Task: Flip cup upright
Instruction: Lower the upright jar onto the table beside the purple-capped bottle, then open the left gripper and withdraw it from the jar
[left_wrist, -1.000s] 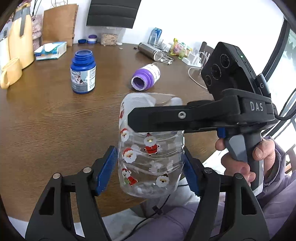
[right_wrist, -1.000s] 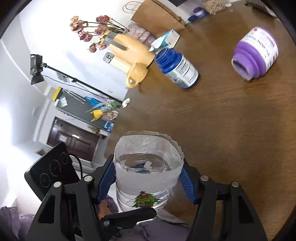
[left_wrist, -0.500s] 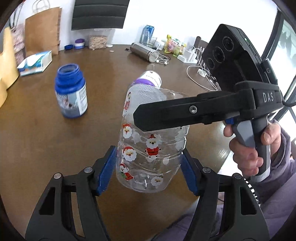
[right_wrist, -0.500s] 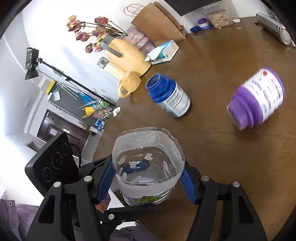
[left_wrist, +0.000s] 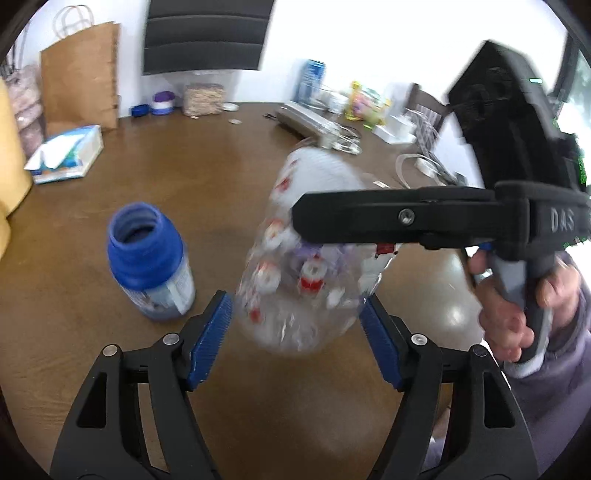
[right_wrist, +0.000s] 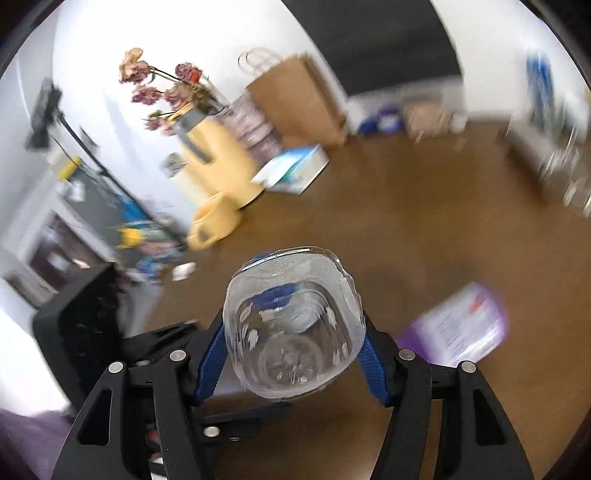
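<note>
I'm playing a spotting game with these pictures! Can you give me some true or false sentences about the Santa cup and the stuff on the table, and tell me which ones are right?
1. The right gripper is holding the clear Santa cup. True.
2. The cup stands flat on the table. False: it is tilted and held above the wood.
3. The blue bottle stands upright with no lid on. True.
4. The left gripper squeezes the cup tightly. False: its blue fingers sit apart on either side of the cup, with a gap showing on the left.
5. The purple bottle stands upright. False: it lies on its side.
</note>
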